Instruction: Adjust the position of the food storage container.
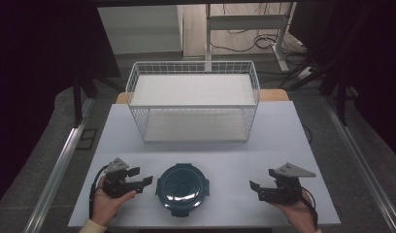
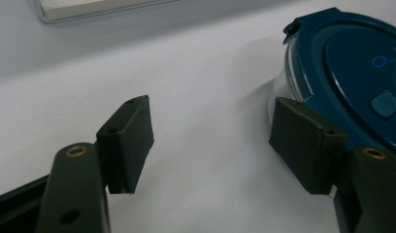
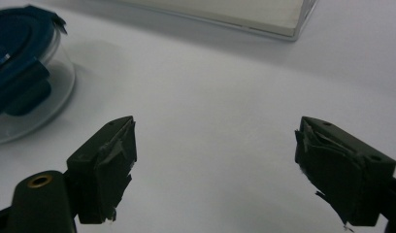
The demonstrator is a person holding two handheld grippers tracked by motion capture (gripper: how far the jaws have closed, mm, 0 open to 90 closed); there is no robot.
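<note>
Sitting near the tabletop's front edge: round lidded container (image 1: 182,189). Left claw (image 1: 140,177), released, empty, lies just beside its left rim; right claw (image 1: 256,190), also released, stands well apart.

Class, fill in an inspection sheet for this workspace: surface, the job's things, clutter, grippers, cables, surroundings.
Surface: white table, bare between items.
Job's things: round container with dark blue lid, lid on, at the front middle; white wire basket, two-tiered, empty, behind it.
Clutter: nothing seen.
Grippers: left gripper open, beside the container; right gripper open, farther off on the other side; both empty.
Cables: one trails from each gripper; more on the floor behind.
Surroundings: metal desk frame, dark curtains at both sides.
</note>
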